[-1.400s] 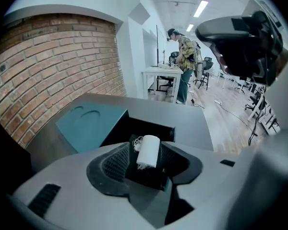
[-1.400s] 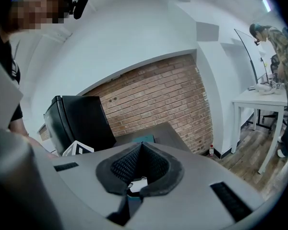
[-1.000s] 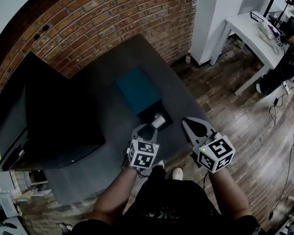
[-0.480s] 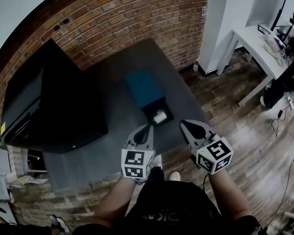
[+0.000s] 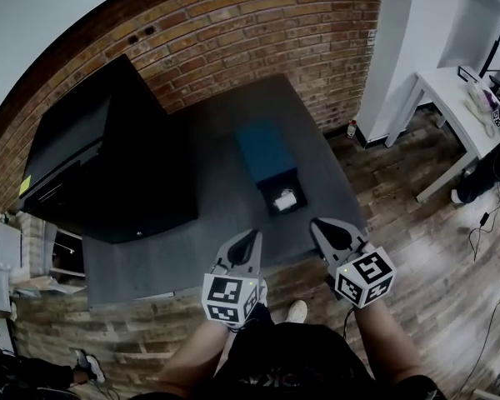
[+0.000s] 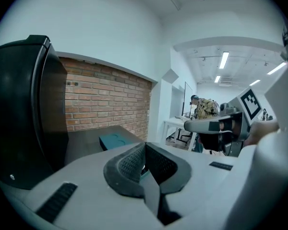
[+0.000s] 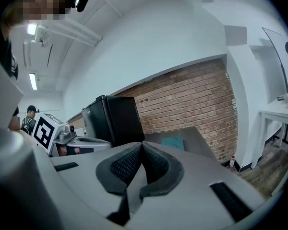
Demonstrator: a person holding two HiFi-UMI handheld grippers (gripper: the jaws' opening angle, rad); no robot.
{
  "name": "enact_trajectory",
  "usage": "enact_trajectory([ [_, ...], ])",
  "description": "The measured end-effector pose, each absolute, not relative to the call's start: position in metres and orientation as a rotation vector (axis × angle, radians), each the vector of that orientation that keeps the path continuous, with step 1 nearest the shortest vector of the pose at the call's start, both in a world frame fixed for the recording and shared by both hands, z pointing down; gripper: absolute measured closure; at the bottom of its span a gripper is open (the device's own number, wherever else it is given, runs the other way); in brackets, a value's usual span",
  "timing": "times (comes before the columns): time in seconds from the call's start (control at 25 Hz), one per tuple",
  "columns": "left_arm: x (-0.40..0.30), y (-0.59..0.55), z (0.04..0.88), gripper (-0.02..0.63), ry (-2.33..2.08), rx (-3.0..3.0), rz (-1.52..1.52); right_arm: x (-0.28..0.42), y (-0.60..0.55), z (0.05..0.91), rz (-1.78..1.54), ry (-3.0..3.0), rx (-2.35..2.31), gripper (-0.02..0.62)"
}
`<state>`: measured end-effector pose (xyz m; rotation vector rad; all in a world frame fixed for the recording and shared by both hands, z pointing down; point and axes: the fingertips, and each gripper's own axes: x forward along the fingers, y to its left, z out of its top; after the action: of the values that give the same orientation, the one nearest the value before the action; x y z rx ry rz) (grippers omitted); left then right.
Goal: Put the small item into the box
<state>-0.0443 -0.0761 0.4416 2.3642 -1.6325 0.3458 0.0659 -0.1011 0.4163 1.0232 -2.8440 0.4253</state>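
The small white item (image 5: 285, 199) lies inside the open black box (image 5: 277, 192), whose teal lid (image 5: 267, 150) stands just behind it on the grey table (image 5: 192, 232). My left gripper (image 5: 250, 235) hangs over the table's near edge, a short way in front of the box, shut with nothing in it. To its right, my right gripper (image 5: 320, 223) is level with it and also shut and empty. The left gripper (image 6: 145, 145) has its pads pressed together, with the teal lid (image 6: 116, 140) beyond. In the right gripper view the right gripper (image 7: 142, 145) is likewise closed.
A large black cabinet (image 5: 108, 165) fills the table's left side against the brick wall (image 5: 258, 32). A white desk (image 5: 471, 107) stands at the right on the wood floor, a small bottle (image 5: 351, 128) by the wall's foot. A person (image 6: 205, 109) stands far off.
The left gripper let the white item go into the black box, shut its jaws and drew back toward me. Both grippers now sit nearer the table's front edge.
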Motion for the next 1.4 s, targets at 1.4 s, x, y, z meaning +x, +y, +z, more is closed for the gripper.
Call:
enact_trajectory([
  [1.4,-0.106,-0.018,0.433,0.572,-1.246,2.642,0.271,-0.011,-0.034,0.422,0.443,-2.673,1.365,0.577],
])
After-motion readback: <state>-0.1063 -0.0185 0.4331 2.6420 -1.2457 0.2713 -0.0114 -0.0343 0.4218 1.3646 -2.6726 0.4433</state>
